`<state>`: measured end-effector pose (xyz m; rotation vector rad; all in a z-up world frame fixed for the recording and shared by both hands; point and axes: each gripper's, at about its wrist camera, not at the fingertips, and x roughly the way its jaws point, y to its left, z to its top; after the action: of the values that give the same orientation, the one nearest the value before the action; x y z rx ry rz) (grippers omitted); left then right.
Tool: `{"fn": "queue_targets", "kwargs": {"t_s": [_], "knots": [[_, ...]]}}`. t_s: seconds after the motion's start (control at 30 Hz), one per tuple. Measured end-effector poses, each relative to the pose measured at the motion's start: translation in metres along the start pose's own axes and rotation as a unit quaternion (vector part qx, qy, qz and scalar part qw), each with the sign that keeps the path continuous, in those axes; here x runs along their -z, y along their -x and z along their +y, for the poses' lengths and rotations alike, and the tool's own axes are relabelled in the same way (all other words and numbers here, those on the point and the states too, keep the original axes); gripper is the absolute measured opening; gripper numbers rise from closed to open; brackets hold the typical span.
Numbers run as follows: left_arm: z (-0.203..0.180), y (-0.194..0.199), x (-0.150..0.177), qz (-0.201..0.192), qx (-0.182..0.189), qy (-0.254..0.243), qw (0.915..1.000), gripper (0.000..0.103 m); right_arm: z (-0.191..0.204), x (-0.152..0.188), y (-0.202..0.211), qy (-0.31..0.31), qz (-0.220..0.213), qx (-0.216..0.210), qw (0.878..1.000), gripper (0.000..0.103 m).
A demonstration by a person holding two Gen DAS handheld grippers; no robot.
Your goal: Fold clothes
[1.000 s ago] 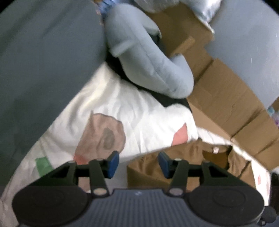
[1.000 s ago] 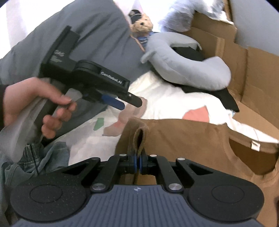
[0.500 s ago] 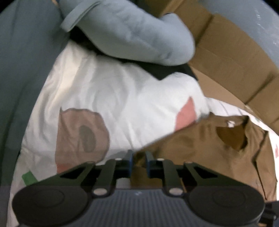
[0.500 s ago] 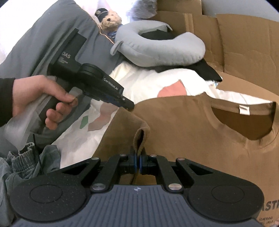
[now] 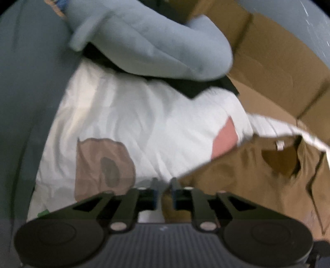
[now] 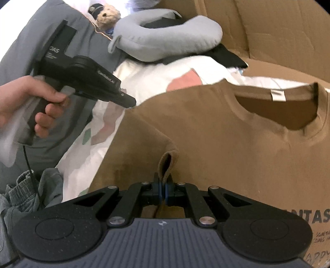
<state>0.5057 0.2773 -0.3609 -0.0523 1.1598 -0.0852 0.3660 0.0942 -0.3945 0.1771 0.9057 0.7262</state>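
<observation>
The brown T-shirt (image 6: 226, 144) is thin knit cotton by the look of it: light, limp, and not slippery or fragile, so it should drape from wherever it is pinched and sag between two holds instead of keeping a line. It lies spread just ahead of both sets of jaws, on a white printed sheet (image 5: 144, 123) over the bed, neck opening and white label away from the cameras. The right gripper (image 6: 163, 192) has its jaws closed on a small upright loop of a sleeve or side edge, the fabric doubled between the blue pads. The left gripper (image 5: 164, 198) has its jaws drawn narrow around the shirt's near corner; brown cloth sits between them, though blur hides whether the pads actually bite. Seams and hems look the best places to take hold, since doubled fabric gives the pads something to grip, and two holds along the same edge, kept taut, should carry the fold over cleanly. Counted: one brown shirt, two grippers, one bare hand (image 6: 31, 107) in view on the left gripper's handle. Beyond the jaws sit one grey neck pillow (image 6: 165, 41) atop one black garment (image 6: 226, 55), one small teddy bear (image 6: 107, 14) behind it, cardboard panels (image 6: 278, 37) beyond on the right, and one crumpled grey-green garment (image 6: 24, 191) low on the left.
</observation>
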Motion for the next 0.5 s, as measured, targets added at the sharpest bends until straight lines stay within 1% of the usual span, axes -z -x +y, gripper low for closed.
{"fn": "queue_targets", "kwargs": {"t_s": [0.03, 0.1, 0.13, 0.17, 0.23, 0.33, 0.4, 0.5], "knots": [[-0.0024, -0.0031, 0.0006, 0.006, 0.004, -0.003, 1.0, 0.03, -0.0012, 0.0007, -0.0007, -0.001, 0.0, 0.001, 1.0, 0.002], [-0.0036, -0.0094, 0.0028, 0.016, 0.003, 0.001, 0.9999, 0.027, -0.0036, 0.0017, -0.0026, -0.007, 0.0, 0.002, 1.0, 0.002], [-0.0031, -0.0115, 0.0036, 0.017, -0.001, 0.005, 0.9998, 0.014, -0.0048, 0.002, -0.0038, -0.012, 0.002, 0.002, 1.0, 0.002], [-0.0019, -0.0119, 0.0037, 0.014, -0.002, 0.011, 0.9998, 0.011, -0.0055, 0.0025, -0.0049, -0.014, 0.002, 0.002, 1.0, 0.002], [-0.0001, -0.0111, 0.0036, 0.008, -0.006, 0.016, 0.9998, 0.009, -0.0062, 0.0034, -0.0045, -0.016, 0.001, 0.005, 1.0, 0.002], [-0.0047, -0.0073, 0.0017, 0.003, -0.029, -0.01, 0.9995, 0.008, -0.0074, 0.0047, -0.0018, -0.019, -0.004, 0.008, 1.0, 0.001], [-0.0068, -0.0083, 0.0002, 0.003, -0.036, -0.017, 0.9992, 0.008, -0.0087, 0.0056, -0.0028, -0.021, -0.005, 0.01, 1.0, 0.001], [-0.0043, -0.0105, -0.0003, 0.001, -0.036, 0.003, 0.9994, 0.008, -0.0091, 0.0058, -0.0086, -0.01, -0.006, 0.012, 1.0, 0.001]]}}
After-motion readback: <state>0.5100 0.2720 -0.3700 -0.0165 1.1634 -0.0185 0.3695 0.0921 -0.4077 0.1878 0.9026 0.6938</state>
